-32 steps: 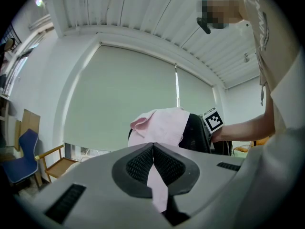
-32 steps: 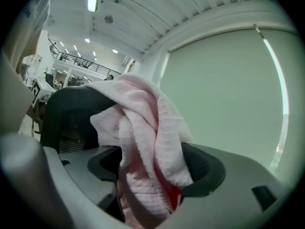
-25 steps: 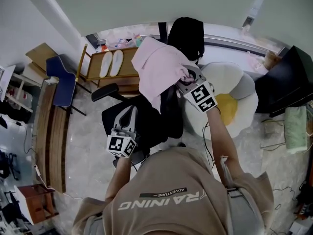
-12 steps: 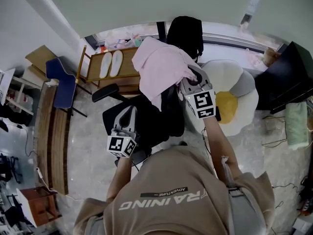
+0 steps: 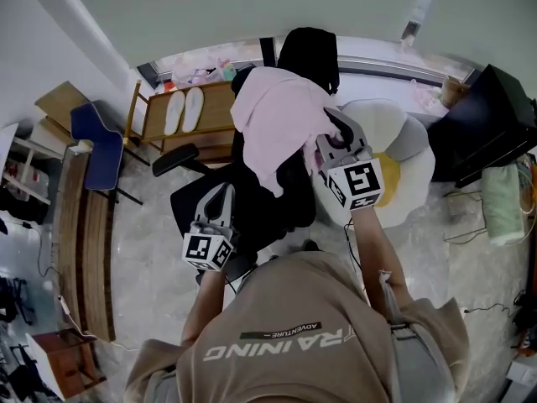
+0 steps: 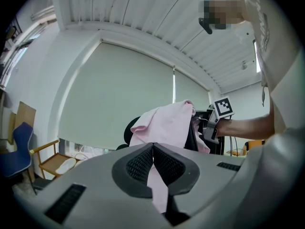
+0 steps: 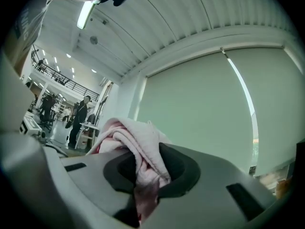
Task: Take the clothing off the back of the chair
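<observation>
A pink garment [image 5: 277, 120] hangs over the back of a black office chair [image 5: 243, 212]. My right gripper [image 5: 325, 141] is shut on the garment's right side and holds that part lifted. In the right gripper view a bunched fold of the pink garment [image 7: 138, 149] is pinched between the pads of the right gripper [image 7: 143, 173]. My left gripper [image 5: 220, 193] hovers over the chair seat, apart from the cloth. In the left gripper view its tips meet at the left gripper [image 6: 152, 149], with nothing held; the pink garment [image 6: 164, 123] and the right gripper [image 6: 206, 126] show beyond.
A wooden rack with white slippers [image 5: 189, 107] stands behind the chair, and a blue chair [image 5: 99, 141] beside a wooden desk [image 5: 84, 242] at left. A white and yellow cushion [image 5: 398, 170] lies at right, next to a black panel [image 5: 491, 120] and a green cloth [image 5: 502, 212].
My right gripper closed on the pink garment and rose, lifting the garment's right side off the chair back. The left gripper stayed in place.
</observation>
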`<state>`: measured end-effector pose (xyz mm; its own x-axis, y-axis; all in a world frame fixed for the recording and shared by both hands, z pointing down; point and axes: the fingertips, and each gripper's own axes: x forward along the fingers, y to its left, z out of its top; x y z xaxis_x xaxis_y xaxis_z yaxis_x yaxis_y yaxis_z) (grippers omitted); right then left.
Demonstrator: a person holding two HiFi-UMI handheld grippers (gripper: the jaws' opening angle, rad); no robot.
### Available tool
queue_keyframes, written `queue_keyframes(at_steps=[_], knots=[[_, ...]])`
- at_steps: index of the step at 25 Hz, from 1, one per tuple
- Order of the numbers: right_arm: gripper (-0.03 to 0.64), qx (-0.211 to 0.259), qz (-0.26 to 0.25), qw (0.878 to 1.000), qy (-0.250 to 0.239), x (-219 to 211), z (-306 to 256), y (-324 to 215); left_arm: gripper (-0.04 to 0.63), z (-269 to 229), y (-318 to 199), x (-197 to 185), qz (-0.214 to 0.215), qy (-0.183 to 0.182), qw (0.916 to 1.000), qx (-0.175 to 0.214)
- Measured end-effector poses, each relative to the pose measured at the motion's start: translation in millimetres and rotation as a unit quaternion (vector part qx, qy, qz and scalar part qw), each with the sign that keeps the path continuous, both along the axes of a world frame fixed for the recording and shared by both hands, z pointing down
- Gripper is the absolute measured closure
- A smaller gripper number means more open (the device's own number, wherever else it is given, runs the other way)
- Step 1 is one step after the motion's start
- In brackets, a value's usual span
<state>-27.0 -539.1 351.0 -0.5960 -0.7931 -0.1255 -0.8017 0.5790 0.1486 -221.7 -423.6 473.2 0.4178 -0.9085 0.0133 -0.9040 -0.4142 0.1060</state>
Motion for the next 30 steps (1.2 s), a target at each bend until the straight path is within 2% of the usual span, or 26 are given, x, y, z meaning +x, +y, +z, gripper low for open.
queue_keyframes(at_steps=[9,14,23,30], knots=[[0.531,-0.013,0.015,0.999,-0.031,10.2,1.7,53.8,0.582,10.8,36.1,-5.5,0.041,0.009,0.9991,-0.006],[0.531,-0.007,0.026,1.0,-0.01,12.0,6.2,90.0,0.583,19.5,56.9,-3.4,0.057,0.007,0.9983,-0.011],[0.531,0.002,-0.008,1.0,-0.004,20.8,2.4,144.7,0.583,11.8,92.3,13.0,0.048,0.004,0.9988,0.008],[0.531,-0.008,-0.049,0.999,-0.016,30.6,6.3,202.0,0.583,5.7,149.2,42.0,0.03,0.003,0.9995,0.006]])
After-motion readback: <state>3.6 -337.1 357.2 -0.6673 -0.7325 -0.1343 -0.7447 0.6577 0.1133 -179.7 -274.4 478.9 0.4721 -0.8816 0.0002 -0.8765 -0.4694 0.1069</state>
